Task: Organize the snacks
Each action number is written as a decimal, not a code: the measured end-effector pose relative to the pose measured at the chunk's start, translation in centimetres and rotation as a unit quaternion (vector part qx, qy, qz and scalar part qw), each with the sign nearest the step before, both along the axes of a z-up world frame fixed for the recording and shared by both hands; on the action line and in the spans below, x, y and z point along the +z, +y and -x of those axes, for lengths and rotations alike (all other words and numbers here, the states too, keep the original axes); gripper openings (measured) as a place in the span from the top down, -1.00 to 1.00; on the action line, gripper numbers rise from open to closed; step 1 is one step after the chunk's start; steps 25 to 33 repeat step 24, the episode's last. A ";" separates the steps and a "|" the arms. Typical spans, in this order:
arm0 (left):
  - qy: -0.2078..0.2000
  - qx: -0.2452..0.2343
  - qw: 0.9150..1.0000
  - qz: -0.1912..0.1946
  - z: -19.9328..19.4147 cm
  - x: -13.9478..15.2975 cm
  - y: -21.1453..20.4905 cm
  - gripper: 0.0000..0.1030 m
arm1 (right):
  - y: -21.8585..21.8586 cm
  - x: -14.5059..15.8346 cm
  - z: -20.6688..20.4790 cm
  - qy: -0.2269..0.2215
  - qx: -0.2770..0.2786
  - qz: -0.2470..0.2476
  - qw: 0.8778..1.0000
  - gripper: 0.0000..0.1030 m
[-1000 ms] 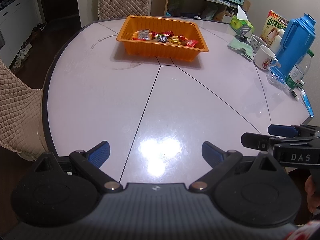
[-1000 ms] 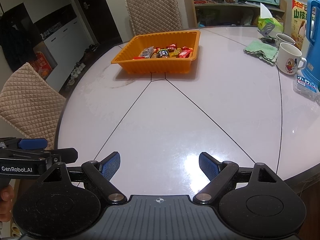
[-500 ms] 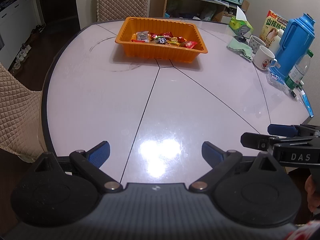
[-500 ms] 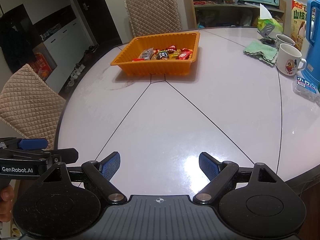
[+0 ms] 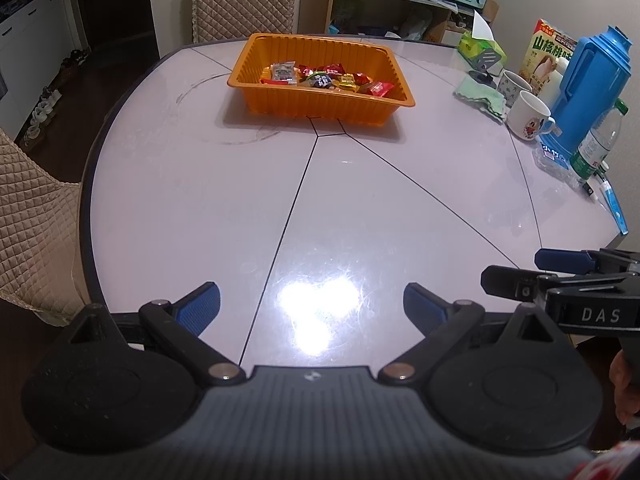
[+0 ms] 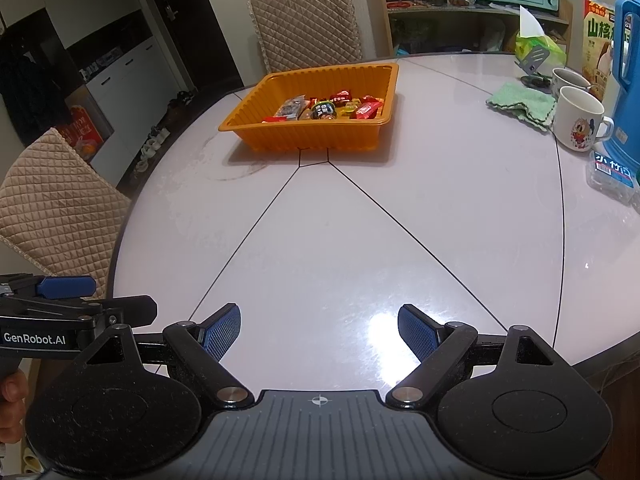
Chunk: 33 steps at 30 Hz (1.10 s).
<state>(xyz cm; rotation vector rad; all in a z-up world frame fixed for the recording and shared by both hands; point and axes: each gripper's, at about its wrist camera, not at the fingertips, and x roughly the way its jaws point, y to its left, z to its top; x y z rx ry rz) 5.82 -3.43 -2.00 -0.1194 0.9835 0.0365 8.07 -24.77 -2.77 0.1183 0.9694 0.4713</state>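
Observation:
An orange tray (image 5: 280, 102) stands at the far middle of the round table and holds several wrapped snacks (image 5: 326, 80). It also shows in the right wrist view (image 6: 280, 140), with the snacks (image 6: 328, 108) inside. My left gripper (image 5: 312, 306) is open and empty over the table's near edge, far from the tray. My right gripper (image 6: 320, 332) is open and empty, also at the near edge. Each gripper shows at the side of the other's view, the right one (image 5: 560, 276) and the left one (image 6: 76, 300).
At the right stand a blue thermos (image 5: 588, 80), two mugs (image 5: 528, 116), a green cloth (image 5: 480, 96), a water bottle (image 5: 596, 144), a tissue pack (image 5: 480, 50) and a snack box (image 5: 548, 52). Quilted chairs (image 6: 52, 208) stand at the left and the back.
Both views have shifted slightly; the tray sits a little nearer in the left wrist view. Both grippers stay open and empty.

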 end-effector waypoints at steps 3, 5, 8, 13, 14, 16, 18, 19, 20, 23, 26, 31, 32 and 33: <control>0.001 0.000 1.000 -0.001 -0.4 -0.1 0.0 -0.90 | 0.0 -0.2 -0.3 0.001 0.000 -0.001 1.000 -0.66; 0.002 0.000 1.000 -0.001 -0.6 -0.2 0.1 -0.89 | 0.0 -0.4 -0.5 0.002 -0.001 -0.001 1.000 -0.66; 0.002 0.000 1.000 -0.001 -0.9 -0.3 0.2 -0.89 | 0.0 -0.5 -0.8 0.002 0.000 -0.002 1.000 -0.66; 0.002 0.000 1.000 0.000 -0.9 -0.3 0.2 -0.89 | 0.1 -0.6 -1.1 0.004 -0.001 -0.002 1.000 -0.66; 0.003 0.000 1.000 0.000 -1.0 -0.4 0.3 -0.89 | 0.1 -0.6 -1.2 0.004 -0.001 -0.001 1.000 -0.66; 0.004 -0.001 1.000 0.000 -1.5 -0.5 0.4 -0.89 | 0.2 -0.7 -1.4 0.005 -0.002 -0.001 1.000 -0.66; 0.005 -0.001 1.000 0.001 -2.0 -0.7 0.5 -0.89 | 0.2 -0.7 -1.6 0.007 -0.003 -0.001 1.000 -0.66; 0.006 -0.001 1.000 0.002 -2.1 -0.7 0.6 -0.89 | 0.3 -0.8 -1.7 0.007 -0.003 0.000 1.000 -0.66; 0.006 -0.002 1.000 0.002 -2.4 -0.8 0.7 -0.89 | 0.3 -0.8 -1.8 0.008 -0.004 0.000 1.000 -0.66; 0.008 -0.002 1.000 0.001 -2.7 -0.9 0.8 -0.89 | 0.3 -1.0 -2.2 0.011 -0.004 0.000 1.000 -0.66; 0.010 -0.002 1.000 0.001 -2.9 -1.0 0.8 -0.89 | 0.4 -1.1 -2.3 0.012 -0.004 0.000 1.000 -0.66; 0.010 -0.002 1.000 0.001 -2.9 -1.0 0.8 -0.89 | 0.4 -1.1 -2.3 0.012 -0.004 0.000 1.000 -0.66; 0.010 -0.002 1.000 0.001 -2.9 -1.0 0.8 -0.89 | 0.4 -1.1 -2.3 0.012 -0.004 0.000 1.000 -0.66; 0.010 -0.002 1.000 0.001 -2.9 -1.0 0.8 -0.89 | 0.4 -1.1 -2.3 0.012 -0.004 0.000 1.000 -0.66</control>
